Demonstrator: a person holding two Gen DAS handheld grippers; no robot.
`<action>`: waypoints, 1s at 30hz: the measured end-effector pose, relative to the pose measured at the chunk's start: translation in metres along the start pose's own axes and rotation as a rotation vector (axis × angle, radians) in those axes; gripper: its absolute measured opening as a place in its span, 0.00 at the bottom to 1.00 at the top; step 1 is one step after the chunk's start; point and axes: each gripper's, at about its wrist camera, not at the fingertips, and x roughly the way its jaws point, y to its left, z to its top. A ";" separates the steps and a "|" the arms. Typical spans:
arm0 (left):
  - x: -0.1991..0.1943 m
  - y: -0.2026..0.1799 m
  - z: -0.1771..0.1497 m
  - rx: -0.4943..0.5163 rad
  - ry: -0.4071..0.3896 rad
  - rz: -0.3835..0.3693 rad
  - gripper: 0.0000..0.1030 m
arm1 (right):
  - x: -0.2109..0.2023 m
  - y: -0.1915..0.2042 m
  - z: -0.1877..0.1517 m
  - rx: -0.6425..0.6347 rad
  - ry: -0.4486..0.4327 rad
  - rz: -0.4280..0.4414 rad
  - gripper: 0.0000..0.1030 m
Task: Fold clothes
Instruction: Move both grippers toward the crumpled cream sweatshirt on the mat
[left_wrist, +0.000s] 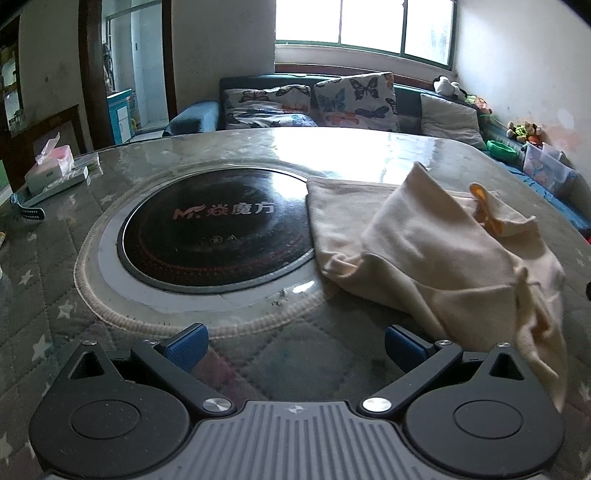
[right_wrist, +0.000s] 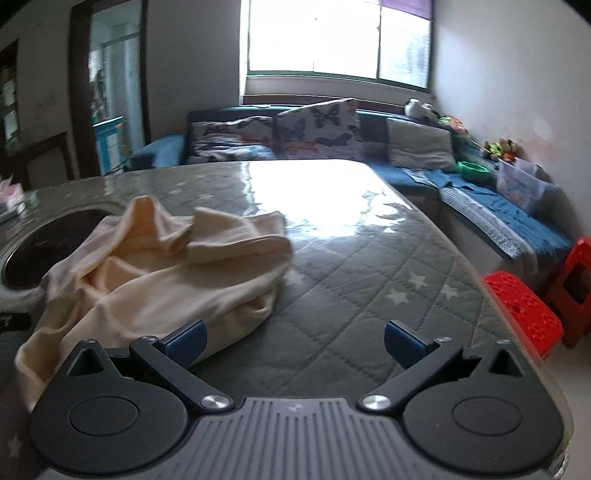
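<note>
Cloth (left_wrist: 436, 251) crumpled on bench (right_wrist: 369, 266), partly over hob (left_wrist: 214, 229), near edge hanging off. Both jaws wide, empty. Risk: grabbing stacked layers, or dragging cloth off slick cover.

The left tool (left_wrist: 293, 349) and the right tool (right_wrist: 293, 345) each point forward and slightly down, both with their blue-padded fingers (left_wrist: 186, 347) spread wide apart and nothing held between them.

Round black cooktop (left_wrist: 218, 236), tissue box (left_wrist: 50, 166), butterfly cushions (left_wrist: 354, 99), red stool (right_wrist: 524, 314)
</note>
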 end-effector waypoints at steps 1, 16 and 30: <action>-0.002 -0.002 -0.001 0.004 0.004 -0.003 1.00 | -0.004 0.002 -0.002 -0.010 0.002 0.010 1.00; -0.026 -0.029 -0.012 0.053 0.010 -0.022 1.00 | -0.023 0.016 -0.018 -0.044 0.050 0.081 1.00; -0.033 -0.038 -0.021 0.074 0.043 -0.005 1.00 | -0.034 0.023 -0.026 -0.053 0.038 0.108 1.00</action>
